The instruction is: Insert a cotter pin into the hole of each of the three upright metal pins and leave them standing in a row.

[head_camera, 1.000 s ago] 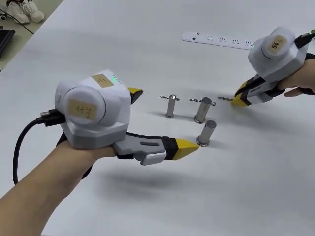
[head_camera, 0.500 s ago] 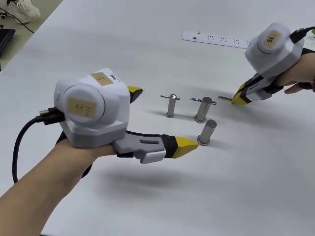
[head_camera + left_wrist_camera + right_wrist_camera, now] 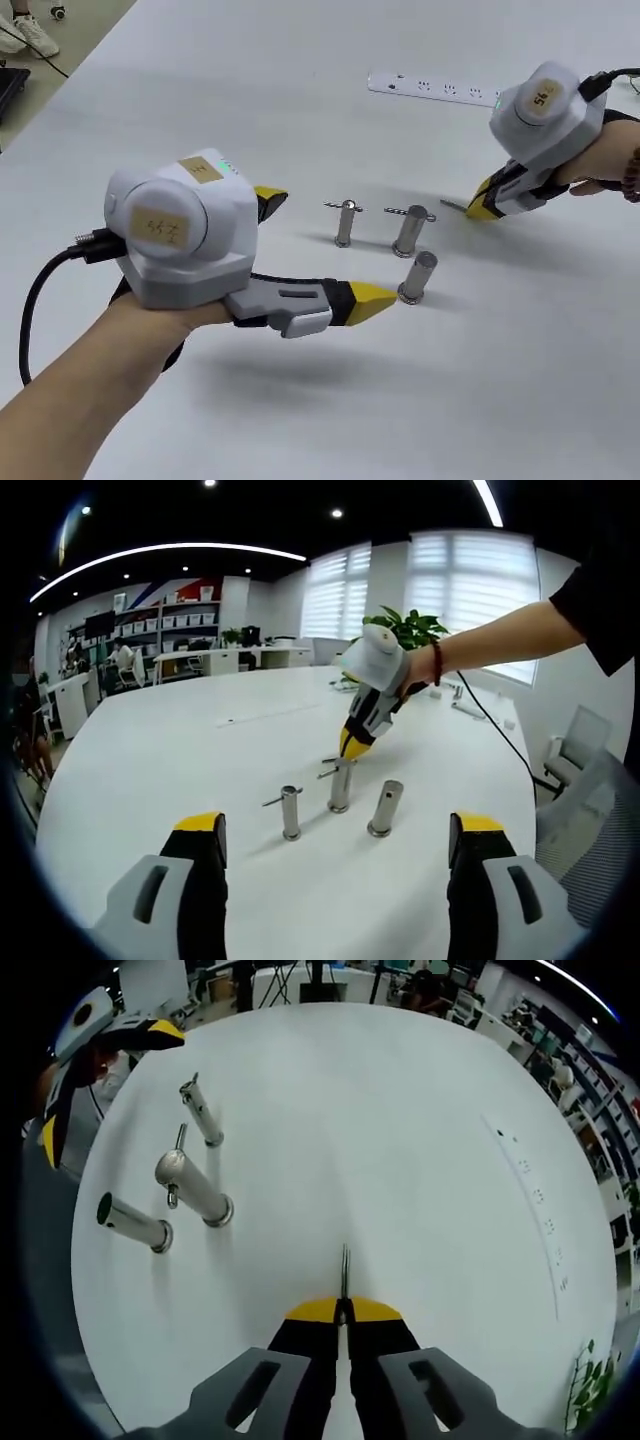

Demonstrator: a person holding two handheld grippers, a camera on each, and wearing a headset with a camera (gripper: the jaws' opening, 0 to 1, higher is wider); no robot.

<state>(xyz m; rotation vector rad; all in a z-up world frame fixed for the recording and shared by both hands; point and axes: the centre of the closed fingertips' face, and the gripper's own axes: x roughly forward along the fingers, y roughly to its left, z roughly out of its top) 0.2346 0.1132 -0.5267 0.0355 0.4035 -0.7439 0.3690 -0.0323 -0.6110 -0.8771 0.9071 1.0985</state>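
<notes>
Head view: L gripper [image 3: 322, 248] is low on the left over the white table [image 3: 300, 420], jaws wide apart w/ nothing between them. Its near yellow tip sits just beside the base of the bare metal pin [image 3: 418, 277]; can't tell if they touch. R gripper [image 3: 480, 211] is upper right, tips down near the tabletop, jaws together and clamped on a loose cotter pin [image 3: 455, 205] that sticks out of the tips toward the pins. All three pins stand upright betw. the grippers. The 1st metal pin [image 3: 345, 222] is furthest left, w/ the 1st fitted cotter [image 3: 332, 204] crossways through its top. The 2nd metal pin [image 3: 408, 230] is near it, w/ the 2nd fitted cotter [image 3: 395, 210] through its top. The bare metal pin has an empty top and stands nearer the person, in front of the 2nd, so the three aren't in a straight row. Power strip [image 3: 435, 87] lies well apart at the far side. L gripper view: both yellow tips spread at the bottom, the three pins ahead betw. them, R gripper [image 3: 350, 750] beyond w/ its tips down close to the 2nd metal pin [image 3: 341, 785]. R gripper view: jaws shut tight, loose cotter pin [image 3: 344, 1265] poking straight out of the tips, pins off to the left, apart from it
</notes>
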